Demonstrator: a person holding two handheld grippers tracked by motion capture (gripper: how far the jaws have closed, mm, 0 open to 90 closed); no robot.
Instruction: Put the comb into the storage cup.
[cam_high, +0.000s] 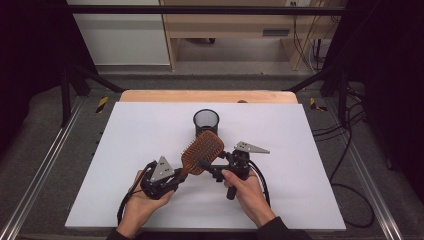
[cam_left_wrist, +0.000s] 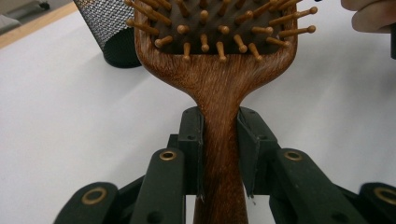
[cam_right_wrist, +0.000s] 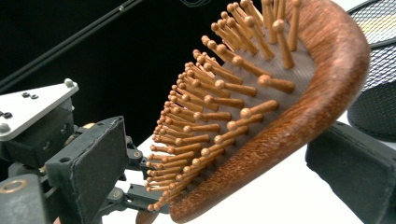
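While gripped by 2 tongs: 1 wooden hairbrush (cam_high: 201, 151), 1 mesh cup (cam_high: 206, 121) behind.

Two hand-held tongs are meeting at a brown wooden paddle hairbrush (cam_high: 201, 152) above the white worktop (cam_high: 135, 140).

The left tongs (cam_high: 176, 176) are closing on the brush handle, holding the head tilted up toward the round black mesh cup (cam_high: 206, 122) standing just behind it. The right tongs (cam_high: 206, 165) are reaching in at the brush head's near edge; whether they are gripping it is unclear.
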